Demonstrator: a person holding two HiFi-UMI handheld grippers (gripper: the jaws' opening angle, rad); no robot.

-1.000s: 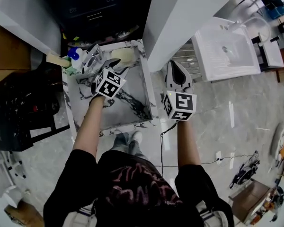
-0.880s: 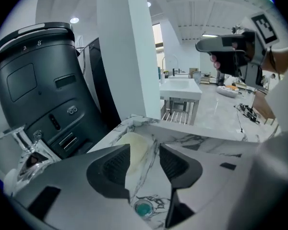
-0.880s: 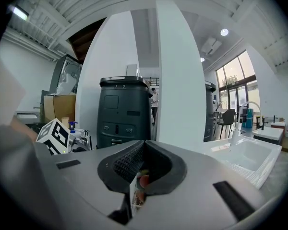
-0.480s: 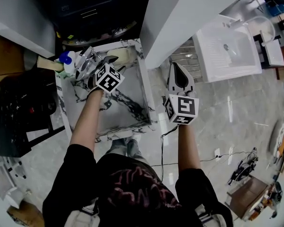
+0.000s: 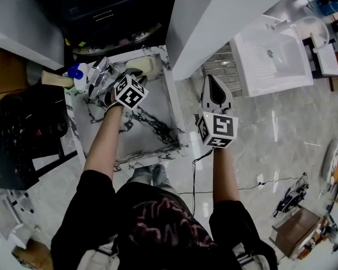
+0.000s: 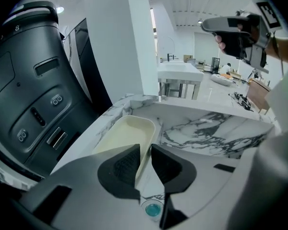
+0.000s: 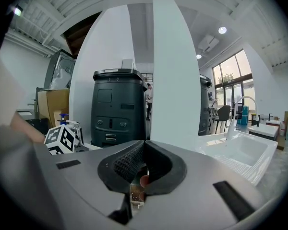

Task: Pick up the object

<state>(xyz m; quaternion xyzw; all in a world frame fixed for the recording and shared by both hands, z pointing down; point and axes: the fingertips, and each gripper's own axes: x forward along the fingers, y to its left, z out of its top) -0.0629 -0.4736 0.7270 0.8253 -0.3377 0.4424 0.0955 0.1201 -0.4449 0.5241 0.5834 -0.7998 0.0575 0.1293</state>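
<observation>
A cream tray [image 5: 147, 66] lies at the back right corner of the marble basin [image 5: 175, 112]. My left gripper [image 5: 136, 72] reaches over the basin to it. In the left gripper view the jaws [image 6: 145, 157] are closing on the cream tray's [image 6: 122, 137] right rim, which fills the narrow gap between the pads. My right gripper [image 5: 210, 79] hangs to the right of the basin over the tiled floor. The right gripper view shows this gripper [image 7: 143, 160] shut, with nothing between the pads.
A chrome tap [image 5: 98, 72] and a blue-capped bottle [image 5: 76, 74] stand at the basin's back left. A dark bin [image 6: 33, 95] rises just behind the basin, a white pillar [image 5: 214, 21] beside it. A white sink [image 5: 267, 55] is at the right, a black crate [image 5: 17, 134] at the left.
My left gripper has moved toward the basin's back right corner, and its jaws now straddle the tray's rim. The right gripper has stayed almost still.
</observation>
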